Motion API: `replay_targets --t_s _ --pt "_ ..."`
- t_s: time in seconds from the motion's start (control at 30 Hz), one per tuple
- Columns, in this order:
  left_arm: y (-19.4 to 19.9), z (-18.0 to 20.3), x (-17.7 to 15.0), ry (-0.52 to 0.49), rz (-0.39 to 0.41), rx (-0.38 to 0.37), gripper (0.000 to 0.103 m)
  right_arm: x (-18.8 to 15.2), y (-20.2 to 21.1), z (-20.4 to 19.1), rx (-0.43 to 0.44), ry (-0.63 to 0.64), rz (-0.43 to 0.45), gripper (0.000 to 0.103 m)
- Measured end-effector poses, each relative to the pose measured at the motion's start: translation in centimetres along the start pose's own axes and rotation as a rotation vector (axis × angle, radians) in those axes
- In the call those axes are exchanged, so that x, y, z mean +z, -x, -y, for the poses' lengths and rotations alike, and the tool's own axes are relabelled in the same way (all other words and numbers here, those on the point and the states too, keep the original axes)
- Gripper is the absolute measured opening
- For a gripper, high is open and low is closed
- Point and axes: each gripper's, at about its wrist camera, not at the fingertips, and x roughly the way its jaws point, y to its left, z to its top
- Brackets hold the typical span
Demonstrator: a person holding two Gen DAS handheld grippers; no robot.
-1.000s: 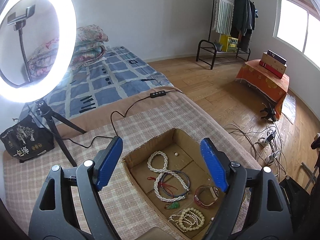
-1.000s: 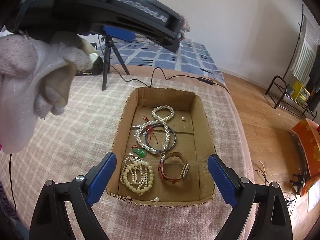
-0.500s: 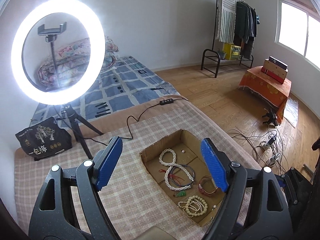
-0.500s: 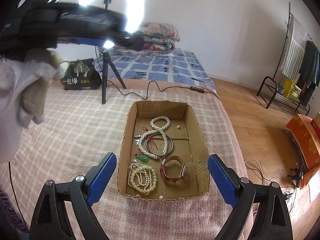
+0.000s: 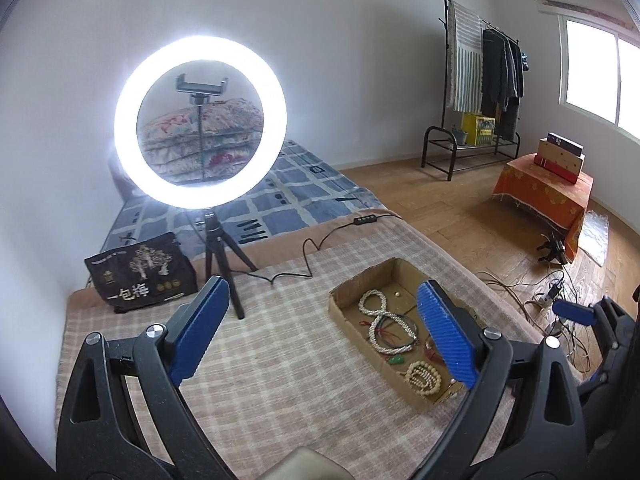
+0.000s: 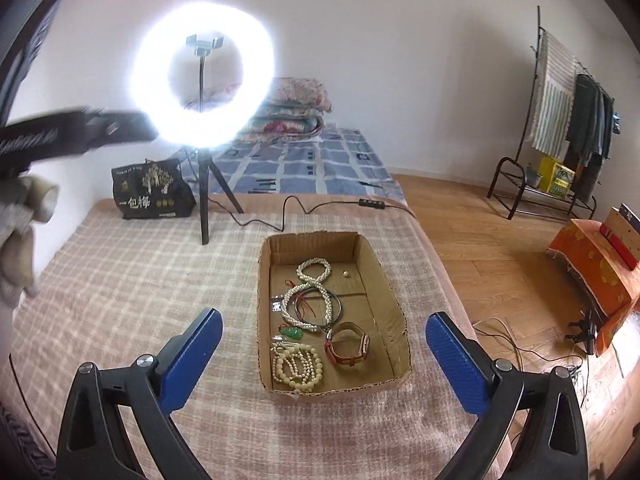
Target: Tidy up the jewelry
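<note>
The jewelry is gathered in a shallow cardboard box (image 6: 334, 312) that lies on the checked blanket (image 6: 140, 288) covering the bed, so that every piece is kept in one place and can be reached from above.

In the right wrist view the box is seen beyond and between the fingers of the right gripper (image 6: 324, 360), which are spread wide apart with nothing held. The gripper is held high and well back from the box, probably so that the whole contents can be surveyed. Nearest the fingers lie a coil of cream beads (image 6: 296, 366) and a leather-strapped watch (image 6: 347, 346), side by side. Just beyond them a small green pendant (image 6: 293, 334) is seen, and farther on a long pearl necklace (image 6: 310, 296) is laid in a figure of eight across a thin dark bangle (image 6: 335, 312) and some red cord. A single loose pearl (image 6: 346, 275) sits apart toward the far end.

In the left wrist view the fingers of the left gripper (image 5: 324, 338) are likewise wide apart and empty. Here the box (image 5: 348, 300) lies mostly by the right-hand finger, which hides part of it; the pearl necklace (image 5: 384, 324) and the cream beads (image 5: 424, 376) are visible just inside that finger. This gripper too is held clear of the box.

A lit ring lamp (image 6: 202, 76) on a small tripod stands beyond the fingers, evidently placed to light the work, with a black bag (image 6: 152, 190) beside it.

No piece appears to have been picked up yet; a first grasp seems still to be chosen.
</note>
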Motion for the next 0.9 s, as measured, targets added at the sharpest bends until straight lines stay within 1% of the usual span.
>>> replay_targets --t_s 0.1,0.2,0.37,0.57,0.73,0.9 --pt "1.8 -1.0 -1.0 0.01 0.02 0.012 0.097 -0.1 0.8 -0.3 -0.017 -0.021 0.016 0.103" --pt "3.5 -1.5 -2.3 0.016 0.034 0.014 0.101 -0.2 1.6 -0.5 -0.038 -0.025 0.036 0.103" --pt "5.5 -1.5 -4.2 0.003 0.04 0.019 0.102 -0.5 2.5 -0.7 -0.059 -0.044 0.057 0.103" --pt "6.7 -1.0 -6.2 0.004 0.032 0.005 0.102 -0.7 3.2 -1.6 -0.084 -0.026 0.082 0.103" --pt "7.1 -0.1 -7.5 -0.018 0.012 -0.004 0.102 -0.9 3.7 -2.1 -0.105 -0.027 0.116 0.103" --pt "7.2 0.2 -8.8 -0.018 0.009 0.007 0.103 -0.9 3.9 -2.4 -0.124 -0.02 0.139 0.103"
